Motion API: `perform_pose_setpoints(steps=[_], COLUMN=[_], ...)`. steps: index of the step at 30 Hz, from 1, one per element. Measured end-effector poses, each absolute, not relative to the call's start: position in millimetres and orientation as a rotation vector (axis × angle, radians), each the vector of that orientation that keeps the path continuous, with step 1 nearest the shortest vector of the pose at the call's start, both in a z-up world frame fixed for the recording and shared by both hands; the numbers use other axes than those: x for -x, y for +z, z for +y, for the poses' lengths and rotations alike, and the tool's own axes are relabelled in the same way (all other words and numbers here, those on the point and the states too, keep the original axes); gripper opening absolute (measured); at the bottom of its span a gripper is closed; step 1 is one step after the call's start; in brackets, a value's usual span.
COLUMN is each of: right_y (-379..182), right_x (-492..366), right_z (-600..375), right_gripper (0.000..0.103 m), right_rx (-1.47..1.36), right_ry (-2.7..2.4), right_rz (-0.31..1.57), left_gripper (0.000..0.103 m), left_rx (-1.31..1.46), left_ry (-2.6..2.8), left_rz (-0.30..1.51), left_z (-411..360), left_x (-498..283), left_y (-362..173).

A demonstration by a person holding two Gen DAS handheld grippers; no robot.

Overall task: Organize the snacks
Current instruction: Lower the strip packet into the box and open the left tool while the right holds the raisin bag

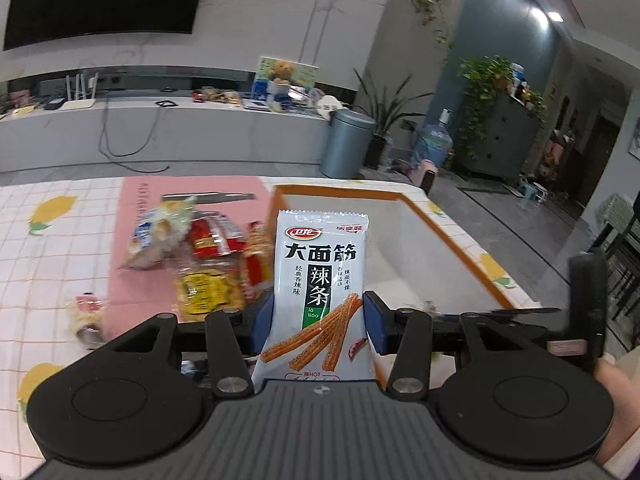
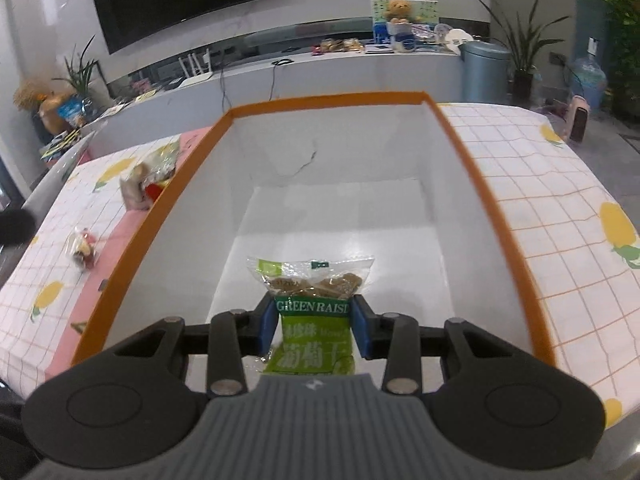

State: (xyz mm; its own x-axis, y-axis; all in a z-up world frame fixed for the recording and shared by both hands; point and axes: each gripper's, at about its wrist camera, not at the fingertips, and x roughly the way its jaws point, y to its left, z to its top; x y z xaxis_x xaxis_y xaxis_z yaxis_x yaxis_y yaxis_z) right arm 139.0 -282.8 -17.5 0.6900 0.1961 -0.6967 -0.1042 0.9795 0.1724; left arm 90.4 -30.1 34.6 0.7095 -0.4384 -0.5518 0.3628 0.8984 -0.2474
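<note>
Left gripper [image 1: 318, 322]: blue fingers [image 1: 262, 328] closed partway on a white spicy-strip packet [image 1: 320, 280], pinching its lower half; packet stands upright between them.
Right gripper [image 2: 314, 326]: fingers [image 2: 362, 330] drawn in narrow on a green raisin packet [image 2: 314, 300], gripped at mid-body; clear top end with the raisins points forward.
Storage box [image 1: 452, 240]: white inside, orange rim, open top, seated on the counter [image 1: 60, 264]; interior appears bare in the right wrist view.
Raisin packet, position: held above the box floor, inside the rim line, toward the near end.
Spicy-strip packet, position: held over the near left corner of the box, at the edge of the pink mat [image 1: 132, 280].
Remaining stock: a loose pile of snack bags [image 1: 204, 256] on the pink mat left of the box; one small wrapped sweet [image 1: 86, 312] apart on the checked cloth.
Step in hand (judged): setting both held packets into the box.
Handling note, right: lower until the packet lies flat near one wall, then part the fingers; a drop from height could leave it askew.
Handling note, left: carry the packet fully past the orange rim before lowering, and lay it beside the raisins, not across them.
Risk: thin film packets may cling to a pad on release.
</note>
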Motion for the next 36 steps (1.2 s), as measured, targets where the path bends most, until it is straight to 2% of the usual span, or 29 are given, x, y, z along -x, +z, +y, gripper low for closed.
perform_pose_setpoints(steps=[9,18,22,23,26,29,32,36], right_y=[2.1,19.4,22.2,22.3,20.6,15.5,10.0,3.1], right_x=[-138.8,-129.5,-130.0,-130.8,-134.0,-139.5,-144.2,-150.9], right_z=[-306.5,-337.2,-339.0,-338.1,-336.1,-332.1,-318.5,-300.8], right_gripper=[0.038,0.038,0.038,0.038,0.038,0.038,0.038,0.038], right_rx=[-0.273,-0.47,-0.467,-0.47,-0.472,-0.464,-0.435,-0.361], right_ry=[0.123,0.128,0.13,0.134,0.151,0.171,0.207,0.231], right_rz=[0.73,0.617,0.624,0.628,0.638,0.668,0.718,0.778], left_gripper=[0.054,0.057,0.09,0.091,0.094,0.094,0.087,0.086], left_rx=[0.318,0.256,0.195,0.188,0.173,0.149,0.076,0.056], left_ry=[-0.443,-0.365,-0.34,-0.346,-0.37,-0.29,-0.236,-0.222], left_rz=[0.733,0.721,0.673,0.654,0.62,0.662,0.769,0.797], left_z=[-75.5,-109.6,-109.7,-108.8,-102.4,-97.4,-95.5,-91.7], left_x=[-121.8,-126.2,-115.2,-110.8,-100.8,-101.1,-109.0,-108.4], left_y=[19.8,-4.9,3.5,6.3,19.1,25.7,21.1,7.0])
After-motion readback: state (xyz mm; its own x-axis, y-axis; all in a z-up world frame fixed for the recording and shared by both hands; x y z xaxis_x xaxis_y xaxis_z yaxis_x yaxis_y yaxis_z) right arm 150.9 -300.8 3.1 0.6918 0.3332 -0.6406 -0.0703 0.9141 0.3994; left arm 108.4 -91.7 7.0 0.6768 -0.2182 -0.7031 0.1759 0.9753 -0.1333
